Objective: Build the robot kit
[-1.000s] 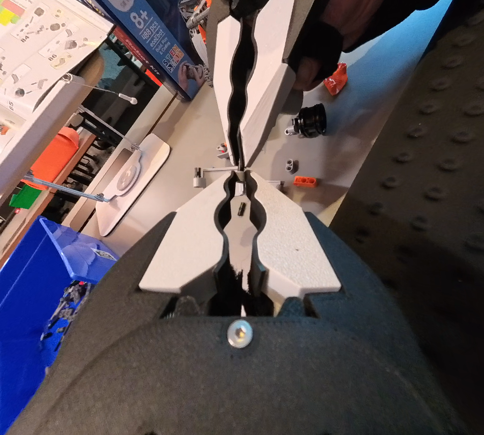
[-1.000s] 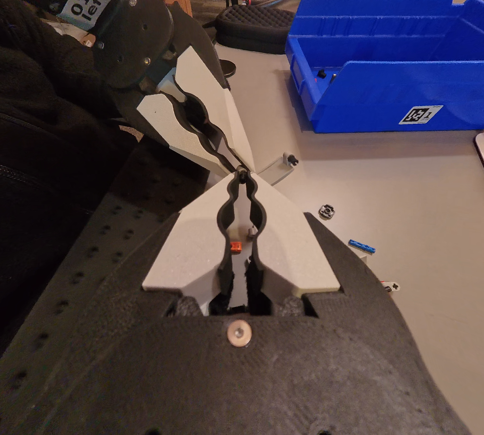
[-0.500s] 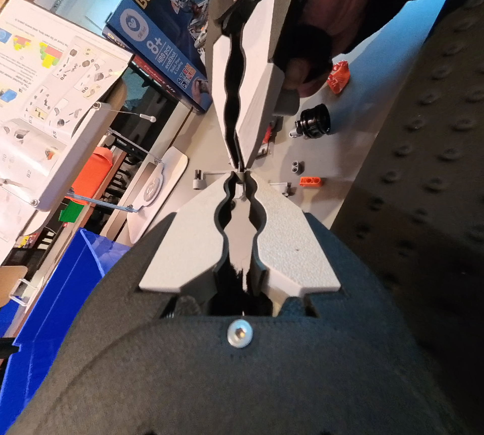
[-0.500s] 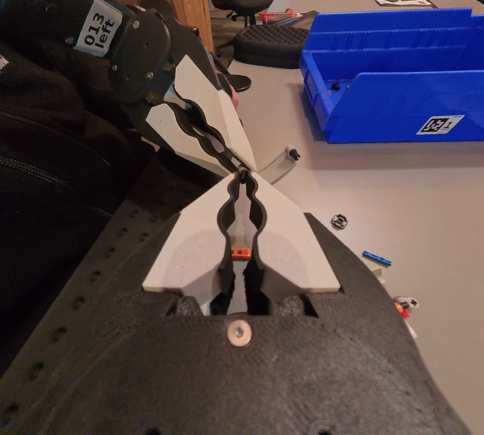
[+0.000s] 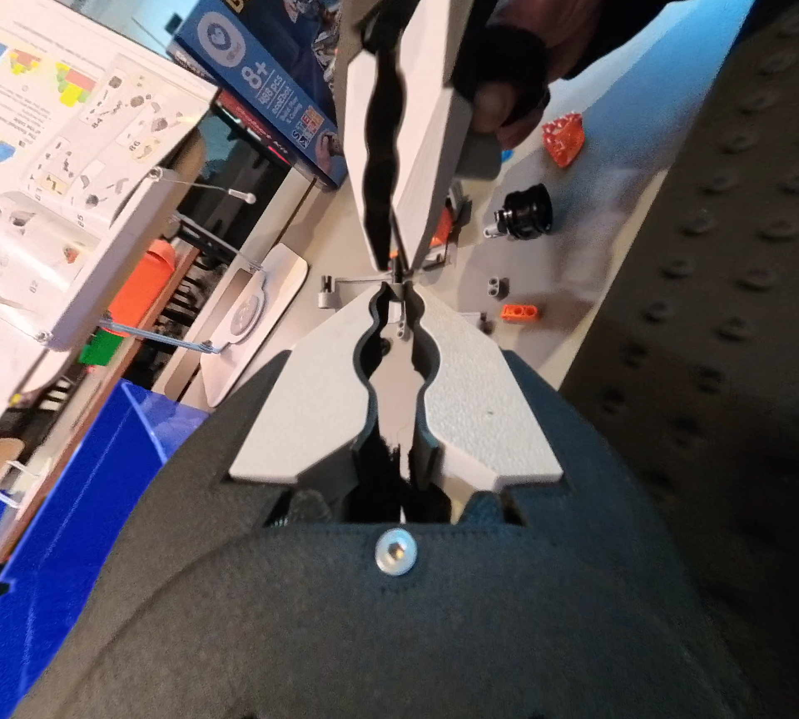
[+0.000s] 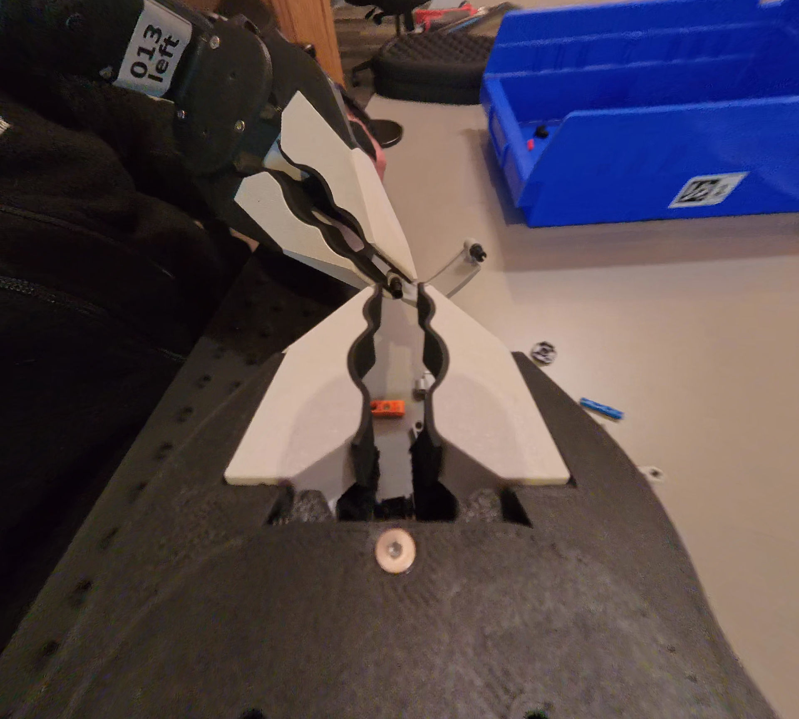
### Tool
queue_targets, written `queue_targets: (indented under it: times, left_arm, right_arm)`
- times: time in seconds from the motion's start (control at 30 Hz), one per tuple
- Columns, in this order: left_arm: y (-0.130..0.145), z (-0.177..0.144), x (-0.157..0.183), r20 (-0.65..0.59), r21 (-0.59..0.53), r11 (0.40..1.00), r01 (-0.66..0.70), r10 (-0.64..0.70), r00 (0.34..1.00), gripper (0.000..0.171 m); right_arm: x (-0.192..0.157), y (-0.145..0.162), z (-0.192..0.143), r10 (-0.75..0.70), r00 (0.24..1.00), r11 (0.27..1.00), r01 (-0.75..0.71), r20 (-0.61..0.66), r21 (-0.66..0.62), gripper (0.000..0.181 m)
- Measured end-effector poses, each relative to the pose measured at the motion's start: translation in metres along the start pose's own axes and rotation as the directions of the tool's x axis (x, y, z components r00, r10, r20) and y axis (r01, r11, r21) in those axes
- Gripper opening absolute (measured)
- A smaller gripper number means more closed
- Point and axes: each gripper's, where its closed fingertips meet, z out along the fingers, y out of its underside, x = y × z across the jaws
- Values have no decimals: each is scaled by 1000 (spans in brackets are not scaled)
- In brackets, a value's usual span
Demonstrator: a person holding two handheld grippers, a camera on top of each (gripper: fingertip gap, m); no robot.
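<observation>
The right gripper [image 6: 398, 287] has parted its fingers since a second ago, now narrowly apart around one small black pin [image 6: 394, 285]. The left gripper [image 5: 397, 287], tip to tip with it, pinches one grey angled plastic beam [image 6: 454, 270].

The right gripper [image 6: 400, 294] had parted its jaws slightly; the small black pin [image 6: 394, 284] on the grey angled beam [image 6: 454, 272] showed between them.

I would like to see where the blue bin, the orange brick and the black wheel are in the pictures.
blue bin [image 6: 640, 162]: right wrist view, on its front wall.
orange brick [image 5: 520, 311]: left wrist view, on its top face.
black wheel [image 5: 528, 212]: left wrist view, on its dark round side.
</observation>
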Motion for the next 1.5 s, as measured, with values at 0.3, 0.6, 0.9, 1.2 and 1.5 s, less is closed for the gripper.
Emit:
queue_targets:
  times: [0.3,0.6,0.9,1.2,1.5]
  left_arm:
    - [-12,4,-23,-135,91,887,452,-439,888,5]
    - [-17,10,-27,-254,96,737,669,-632,732,4]
    - [-20,13,-22,-288,90,703,705,-659,694,4]
    - [-19,12,-20,-299,64,730,681,-637,711,4]
    - [17,6,-25,-189,-89,892,444,-452,872,5]
  right_arm:
    - [18,-6,-2,-454,817,890,398,-355,-223,30]
    - [29,-16,-6,-653,556,756,516,-514,-403,31]
    - [29,-13,-5,-640,571,769,484,-515,-419,24]
    - [24,-12,-3,-599,656,801,483,-458,-354,27]
    - [49,-21,-40,-447,719,894,382,-532,-235,27]
